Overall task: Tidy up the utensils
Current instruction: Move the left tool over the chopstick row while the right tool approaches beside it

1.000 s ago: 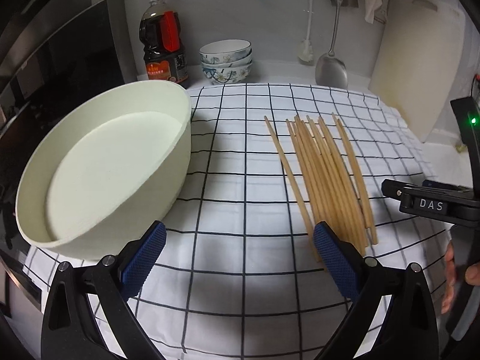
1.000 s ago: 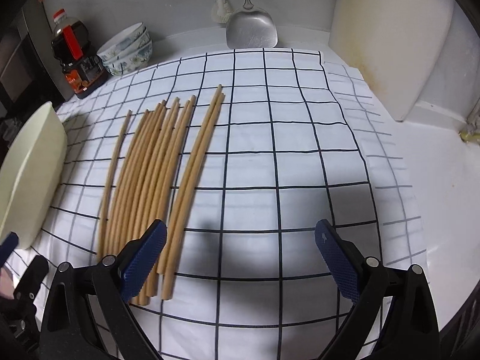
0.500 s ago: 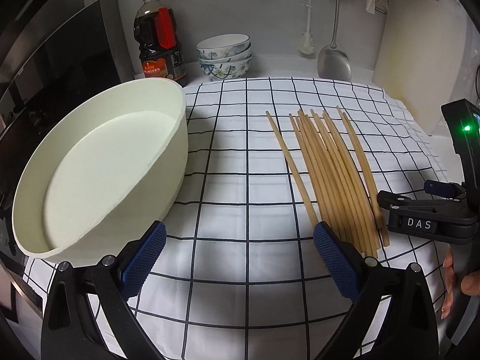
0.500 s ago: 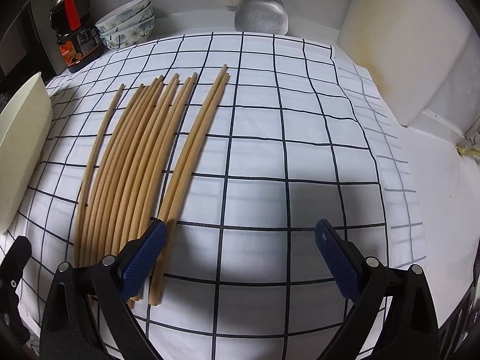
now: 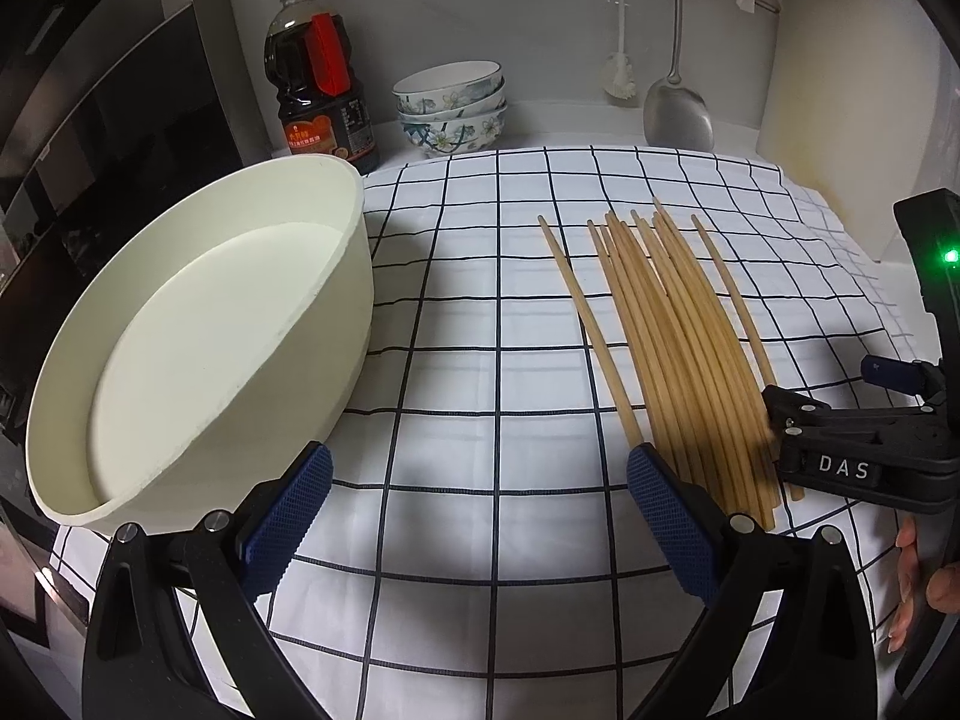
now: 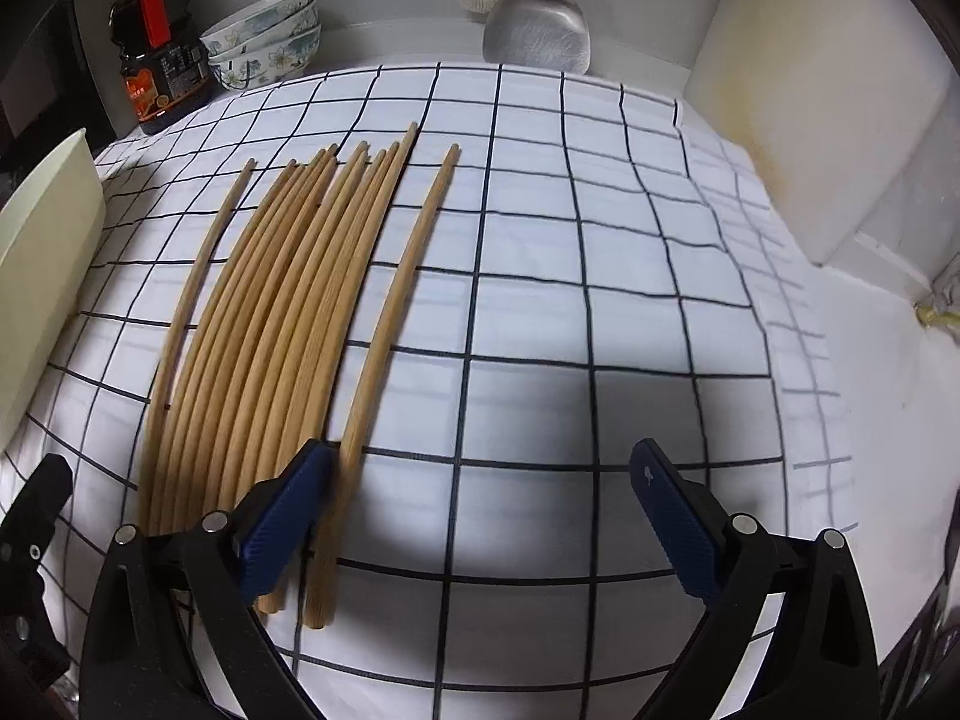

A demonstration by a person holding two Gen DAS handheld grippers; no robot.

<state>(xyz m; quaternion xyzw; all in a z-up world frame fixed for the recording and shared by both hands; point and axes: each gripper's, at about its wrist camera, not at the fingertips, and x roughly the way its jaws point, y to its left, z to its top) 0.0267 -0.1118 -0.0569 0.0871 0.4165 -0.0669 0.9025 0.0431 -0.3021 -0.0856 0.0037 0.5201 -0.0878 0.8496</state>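
Observation:
Several wooden chopsticks (image 5: 672, 330) lie side by side on a white checked cloth (image 5: 480, 300); they also show in the right wrist view (image 6: 282, 324). My left gripper (image 5: 480, 510) is open and empty, low over the cloth, between a cream oval basin (image 5: 198, 330) on its left and the chopsticks on its right. My right gripper (image 6: 480, 510) is open and empty, with its left finger (image 6: 282, 510) over the near ends of the chopsticks. It shows from the side in the left wrist view (image 5: 852, 450).
A soy sauce bottle (image 5: 321, 78), stacked patterned bowls (image 5: 450, 105), a hanging metal spatula (image 5: 678, 114) and a brush stand along the back wall. A white cutting board (image 5: 852, 90) leans at the right. The basin's edge (image 6: 42, 276) is at the right wrist view's left.
Both grippers have lowered toward the cloth. My right gripper has shifted left, so its left finger now overlaps the near ends of the chopsticks. Both stay open.

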